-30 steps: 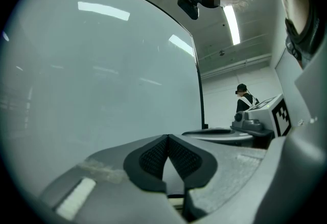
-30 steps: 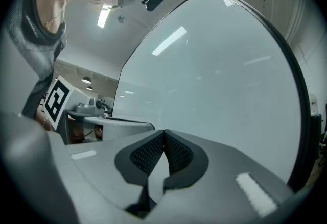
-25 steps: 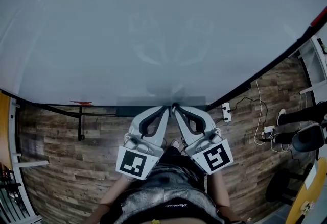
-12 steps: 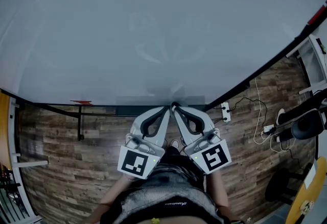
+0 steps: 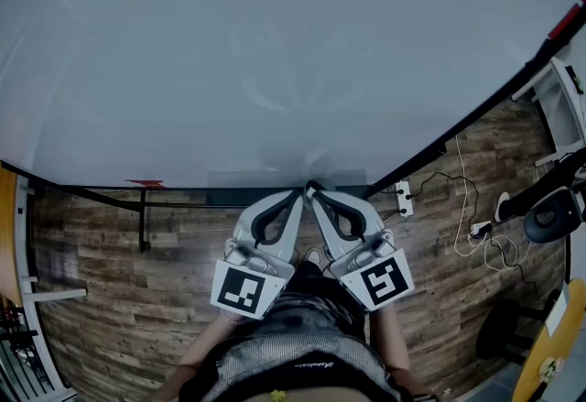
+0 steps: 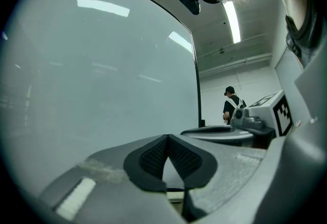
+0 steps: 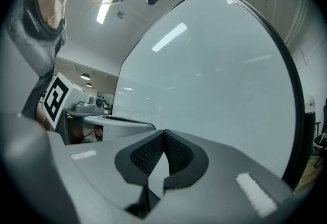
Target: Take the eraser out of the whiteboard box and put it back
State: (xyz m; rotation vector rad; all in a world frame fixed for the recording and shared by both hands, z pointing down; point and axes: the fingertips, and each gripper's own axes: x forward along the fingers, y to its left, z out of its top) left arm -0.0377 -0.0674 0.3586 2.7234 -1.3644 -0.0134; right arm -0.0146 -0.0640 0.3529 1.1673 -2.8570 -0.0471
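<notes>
At the whiteboard's bottom edge, the left claw and right claw are both closed and empty, tips near the whiteboard box; the eraser cannot be made out.

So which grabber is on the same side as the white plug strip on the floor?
The right gripper: the white plug strip lies on the wooden floor just beyond it, while the left gripper sits on the far side from it.
</notes>
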